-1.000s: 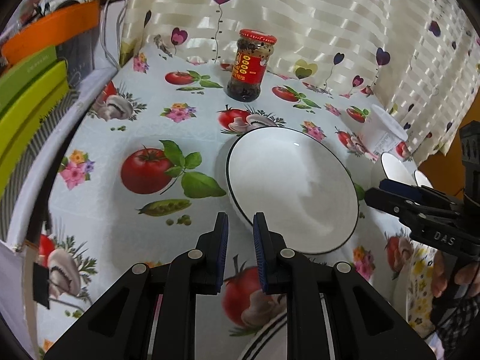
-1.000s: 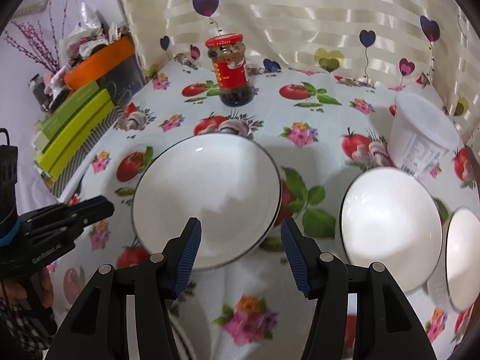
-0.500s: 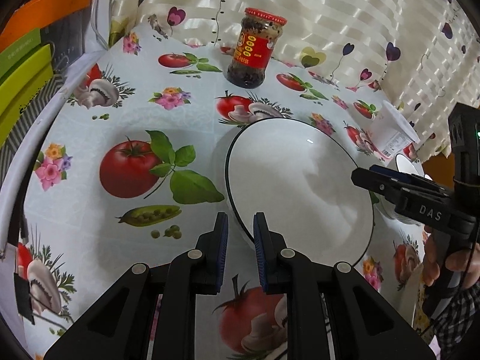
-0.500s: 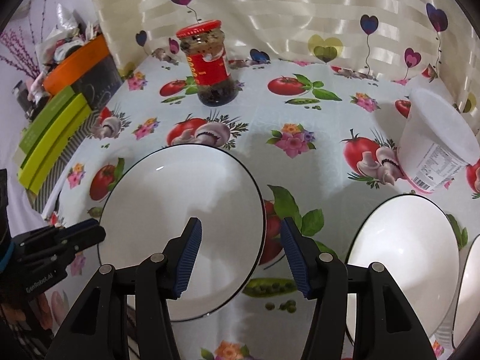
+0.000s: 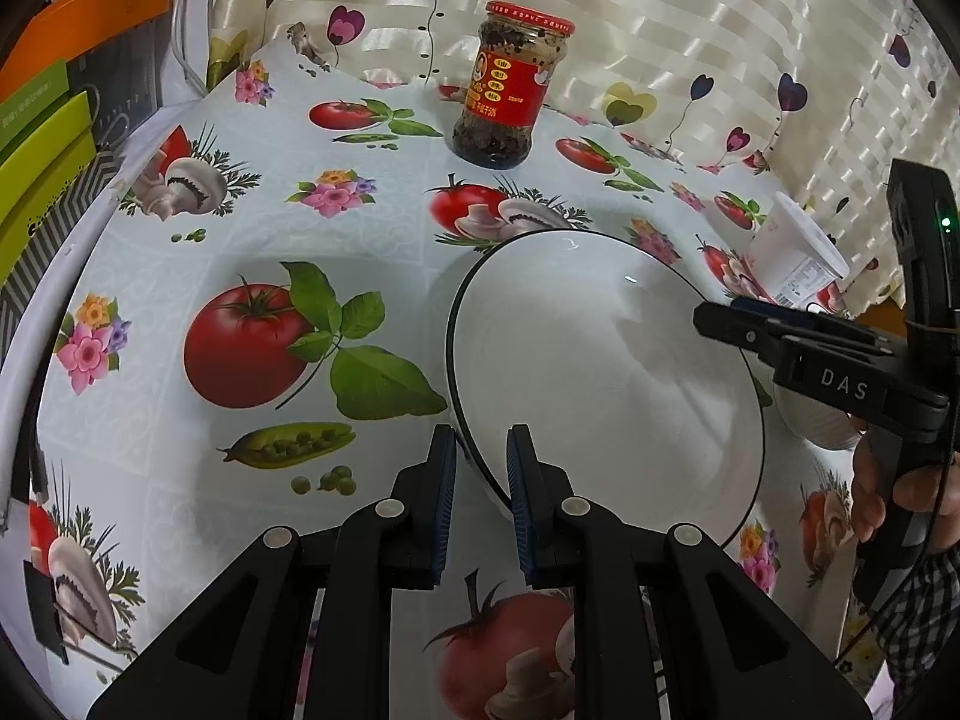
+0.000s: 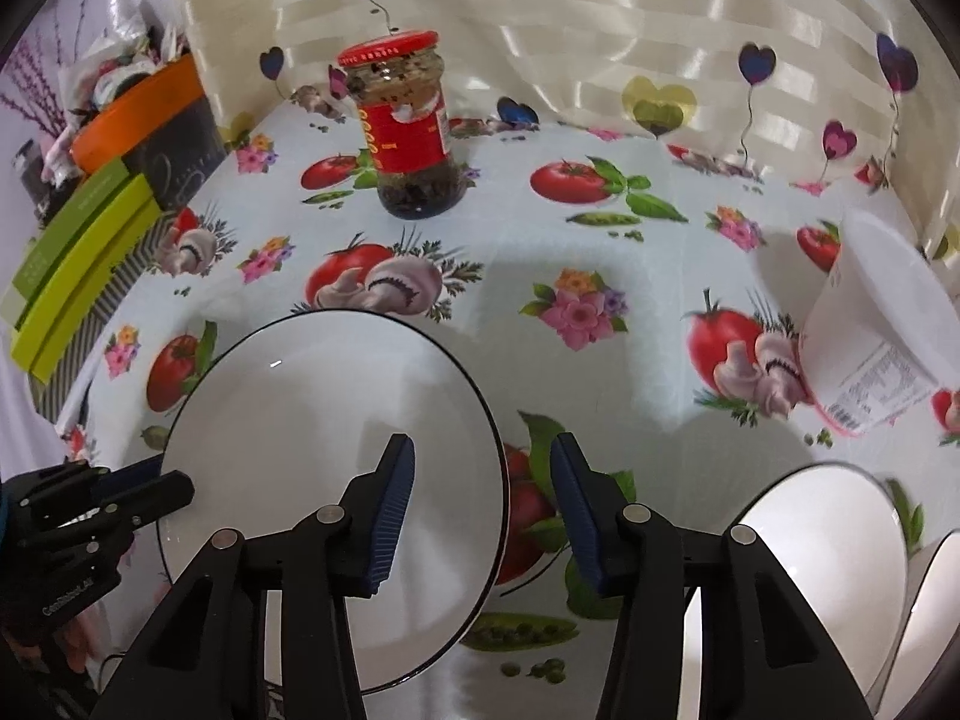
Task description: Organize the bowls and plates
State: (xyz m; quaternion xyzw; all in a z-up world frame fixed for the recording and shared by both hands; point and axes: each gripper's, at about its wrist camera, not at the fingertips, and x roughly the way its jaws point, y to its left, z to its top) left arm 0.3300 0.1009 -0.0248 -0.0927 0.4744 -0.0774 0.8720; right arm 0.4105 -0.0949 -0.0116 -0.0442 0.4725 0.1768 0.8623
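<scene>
My left gripper (image 5: 480, 468) has its jaws nearly together astride the near rim of the big bowl (image 5: 606, 384), the rim running up between the pads; I cannot tell whether they actually press it, so a lift now could leave the bowl behind or tip it. My right gripper (image 6: 483, 492) straddles the bowl's (image 6: 330, 468) opposite rim, one finger over the inside, one outside. Its jaws have just been closing, but daylight shows on both sides of the rim, so it grips nothing yet. If I close off-centre, one pad will shove the bowl sideways against my left hold and twist it out.

The glazed rim looks slick and thin; I judge that a shallow bite would slip. Just right of my right gripper sit two smaller bowls (image 6: 816, 576), close enough that a swinging big bowl could knock them. Further back a white tub (image 6: 882, 342) leans, and beyond the bowl stands a glass jar (image 6: 411, 132); lifting forward rather than upward risks toppling it.
</scene>
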